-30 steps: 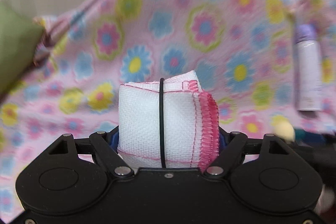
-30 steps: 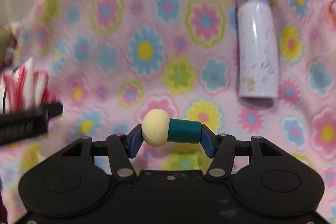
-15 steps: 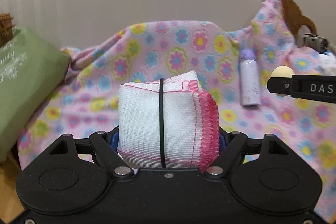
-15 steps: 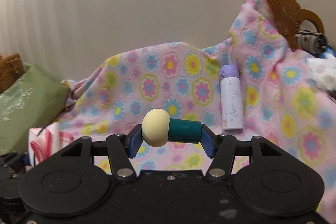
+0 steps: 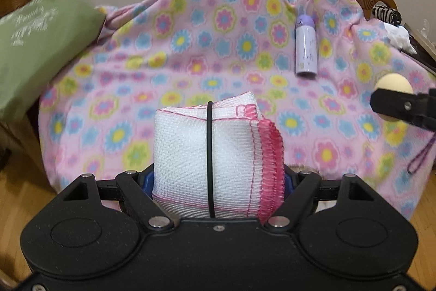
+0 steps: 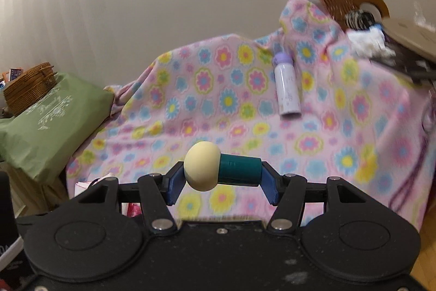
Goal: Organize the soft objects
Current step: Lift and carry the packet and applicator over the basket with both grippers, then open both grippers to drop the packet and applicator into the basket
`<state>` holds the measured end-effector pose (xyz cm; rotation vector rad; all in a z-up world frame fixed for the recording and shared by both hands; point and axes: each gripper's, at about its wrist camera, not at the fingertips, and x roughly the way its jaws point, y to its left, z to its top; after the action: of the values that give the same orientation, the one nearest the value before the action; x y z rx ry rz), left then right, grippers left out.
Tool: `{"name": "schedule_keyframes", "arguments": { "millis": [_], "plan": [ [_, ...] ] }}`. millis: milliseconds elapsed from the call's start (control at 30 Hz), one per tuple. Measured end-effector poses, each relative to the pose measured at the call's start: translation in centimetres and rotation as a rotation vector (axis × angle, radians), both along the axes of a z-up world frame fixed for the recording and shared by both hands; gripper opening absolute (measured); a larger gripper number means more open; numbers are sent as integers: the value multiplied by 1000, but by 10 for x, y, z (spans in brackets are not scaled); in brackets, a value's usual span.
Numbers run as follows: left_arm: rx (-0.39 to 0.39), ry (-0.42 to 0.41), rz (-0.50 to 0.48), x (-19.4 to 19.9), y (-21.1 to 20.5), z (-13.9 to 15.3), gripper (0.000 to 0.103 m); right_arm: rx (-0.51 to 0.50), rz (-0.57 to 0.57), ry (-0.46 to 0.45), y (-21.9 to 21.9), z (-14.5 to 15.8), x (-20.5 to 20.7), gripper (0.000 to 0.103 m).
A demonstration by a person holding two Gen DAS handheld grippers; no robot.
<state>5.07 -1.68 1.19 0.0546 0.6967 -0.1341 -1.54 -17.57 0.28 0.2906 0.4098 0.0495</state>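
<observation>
My left gripper [image 5: 216, 176] is shut on a folded white cloth with pink stitched edges [image 5: 218, 162], bound by a thin black band. My right gripper [image 6: 222, 175] is shut on a small toy with a cream round head and a teal cylinder body [image 6: 220, 169], held sideways between the blue pads. Both are held in the air in front of a pink flowered blanket [image 5: 218, 45] [image 6: 231, 105]. The right gripper and the toy's cream head [image 5: 392, 85] show at the right edge of the left wrist view.
A white bottle with a purple cap [image 5: 306, 45] [image 6: 286, 83] lies on the blanket. A green cushion [image 5: 35, 45] [image 6: 49, 124] and a wicker basket [image 6: 30, 86] stand at the left. Brown chair back and clutter [image 6: 354, 7] sit at the right. Wooden floor [image 5: 16, 190] lies below.
Both grippers have pulled back and away from the blanket, which now looks farther off and lower. The floor has come into view. Both still hold the same things.
</observation>
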Motion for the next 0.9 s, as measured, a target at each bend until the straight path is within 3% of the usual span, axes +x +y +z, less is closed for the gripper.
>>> {"name": "schedule_keyframes", "arguments": {
  "millis": [267, 500, 900],
  "plan": [
    [4, 29, -8, -15, 2, -11, 76, 14, 29, 139, 8, -26, -3, 58],
    [-7, 94, -13, -14, 2, -24, 76, 4, 26, 186, 10, -31, 2, 58],
    [-15, 102, -1, -13, 4, -27, 76, -12, 54, 218, 17, -32, 10, 58]
  ]
}}
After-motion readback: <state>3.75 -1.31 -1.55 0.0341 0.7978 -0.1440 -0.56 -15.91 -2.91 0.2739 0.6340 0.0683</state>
